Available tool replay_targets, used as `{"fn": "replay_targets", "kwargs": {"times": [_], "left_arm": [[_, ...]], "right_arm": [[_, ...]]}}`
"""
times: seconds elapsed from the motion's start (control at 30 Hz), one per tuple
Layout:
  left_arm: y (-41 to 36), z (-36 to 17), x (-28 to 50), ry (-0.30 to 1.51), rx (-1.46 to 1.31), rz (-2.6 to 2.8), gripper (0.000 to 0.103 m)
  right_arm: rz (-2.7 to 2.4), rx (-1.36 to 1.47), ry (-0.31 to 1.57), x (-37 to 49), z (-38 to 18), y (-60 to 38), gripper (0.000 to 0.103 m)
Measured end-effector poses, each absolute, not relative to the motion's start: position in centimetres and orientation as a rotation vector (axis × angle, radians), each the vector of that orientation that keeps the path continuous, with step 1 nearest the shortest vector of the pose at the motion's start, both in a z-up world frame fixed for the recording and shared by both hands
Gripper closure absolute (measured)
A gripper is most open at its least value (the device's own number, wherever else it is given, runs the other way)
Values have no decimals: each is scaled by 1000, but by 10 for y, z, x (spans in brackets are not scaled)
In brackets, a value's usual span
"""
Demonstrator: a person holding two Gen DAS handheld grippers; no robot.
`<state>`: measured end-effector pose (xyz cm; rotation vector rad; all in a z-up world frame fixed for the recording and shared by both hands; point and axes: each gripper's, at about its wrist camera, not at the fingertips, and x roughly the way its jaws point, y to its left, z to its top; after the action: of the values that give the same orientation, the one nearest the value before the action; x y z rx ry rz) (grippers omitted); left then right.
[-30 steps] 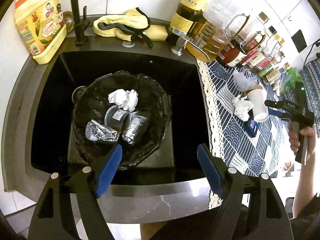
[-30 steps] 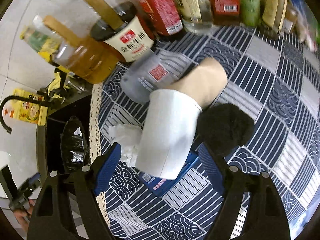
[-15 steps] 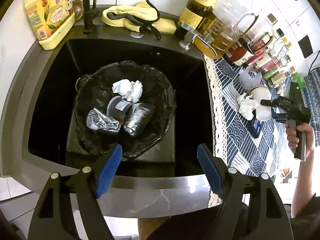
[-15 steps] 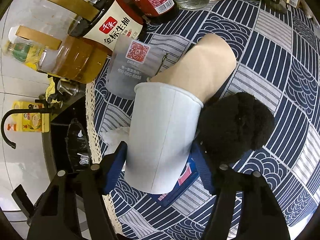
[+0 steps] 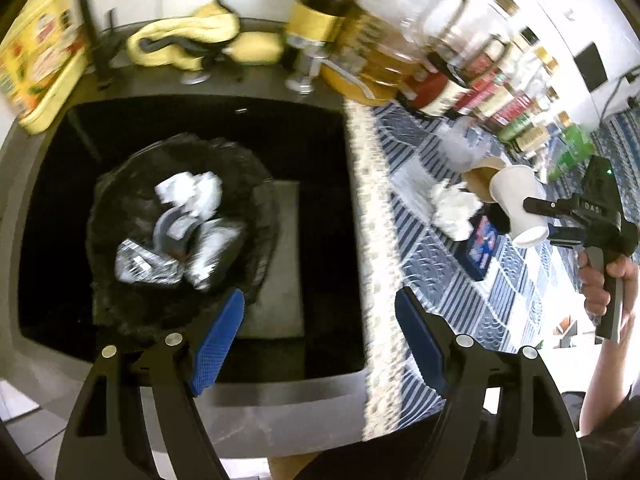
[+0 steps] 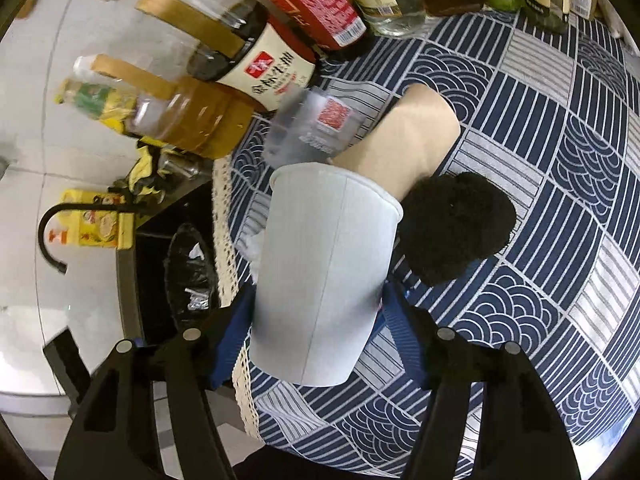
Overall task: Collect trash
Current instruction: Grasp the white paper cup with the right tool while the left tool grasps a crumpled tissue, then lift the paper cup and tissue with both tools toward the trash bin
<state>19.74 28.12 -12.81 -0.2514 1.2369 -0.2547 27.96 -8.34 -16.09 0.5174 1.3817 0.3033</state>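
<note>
A white paper cup [image 6: 320, 280] is tilted just above the patterned cloth, and my right gripper [image 6: 316, 320] is shut on it, its blue pads pressing both sides. From the left wrist view the same cup [image 5: 518, 204] hangs in that gripper [image 5: 538, 220]. On the cloth behind it lie a brown paper cup [image 6: 408, 140], a clear plastic cup [image 6: 316, 128], a crumpled white tissue [image 5: 452, 204] and a blue pack [image 5: 480, 244]. A black trash bag [image 5: 104, 208] in the sink [image 5: 320, 140] holds tissue and foil wrappers. My left gripper [image 5: 320, 336] hovers open over the sink's near edge, holding nothing.
A black fuzzy ball [image 6: 456, 224] rests right of the held cup. Oil and sauce bottles [image 6: 256, 64] line the back of the cloth [image 6: 560, 280]. A black faucet [image 5: 90, 20], a yellow bottle [image 5: 36, 60] and a yellow rag [image 5: 184, 40] sit behind the sink.
My right gripper closed on the white cup and raised it off the cloth. My left gripper shifted right along the sink, staying open.
</note>
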Motion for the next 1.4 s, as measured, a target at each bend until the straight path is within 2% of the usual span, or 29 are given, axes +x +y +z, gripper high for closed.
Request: {"fn": "replay_targets", "kwargs": {"times": [0.63, 1.07, 1.13, 1.27, 1.3, 1.4], "left_arm": [[108, -136, 261, 1295, -42, -439, 27], [63, -176, 307, 1373, 24, -302, 30], [60, -182, 312, 1383, 24, -282, 42], [54, -193, 313, 1422, 37, -260, 56], [51, -198, 312, 1441, 45, -258, 66], [44, -200, 311, 1438, 70, -237, 70]], "right_arm": [[458, 578, 1253, 218, -114, -162, 38], [500, 616, 1250, 214, -127, -227, 38], [514, 615, 1252, 215, -129, -232, 38], [545, 610, 1265, 218, -136, -242, 38], [552, 609, 1271, 219, -139, -244, 38], [573, 607, 1284, 223, -144, -248, 38]]}}
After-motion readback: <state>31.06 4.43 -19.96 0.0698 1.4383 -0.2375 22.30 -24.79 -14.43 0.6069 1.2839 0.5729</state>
